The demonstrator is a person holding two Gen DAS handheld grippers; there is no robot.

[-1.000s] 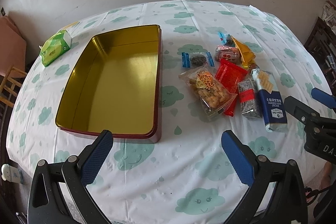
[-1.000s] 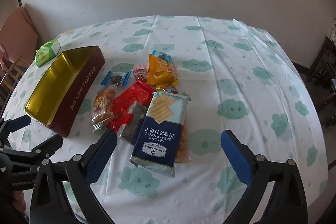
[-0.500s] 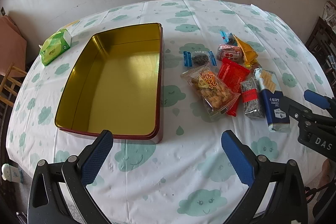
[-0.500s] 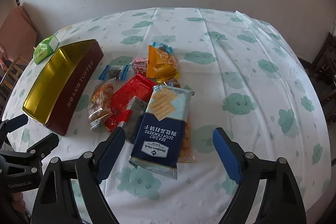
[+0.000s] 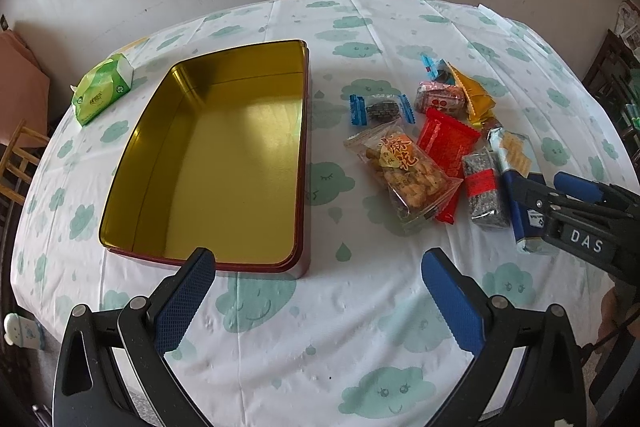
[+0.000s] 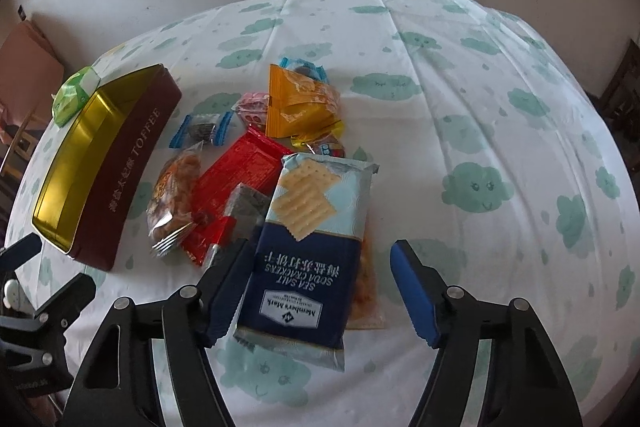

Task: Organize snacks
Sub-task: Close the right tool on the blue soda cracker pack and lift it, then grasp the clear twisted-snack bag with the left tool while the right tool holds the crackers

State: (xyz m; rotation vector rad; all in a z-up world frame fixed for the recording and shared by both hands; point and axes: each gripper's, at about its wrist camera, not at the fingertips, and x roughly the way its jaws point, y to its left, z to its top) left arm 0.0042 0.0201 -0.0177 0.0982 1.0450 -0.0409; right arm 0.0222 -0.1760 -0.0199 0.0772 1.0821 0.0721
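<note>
The right gripper has just been closing, its jaws astride the near end of the soda cracker pack, right pad clear of it; the left gripper hangs wide open, holding nothing; beyond lie the other snacks beside the empty gold tin.

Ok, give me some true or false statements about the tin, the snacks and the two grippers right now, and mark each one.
1. The gold-lined tin has no snacks in it. True.
2. The right gripper straddles the soda cracker pack. True.
3. The green tissue pack lies inside the tin. False: it lies on the tablecloth beside it.
4. The left gripper holds a red snack. False: it is open, with nothing between its fingers.
</note>
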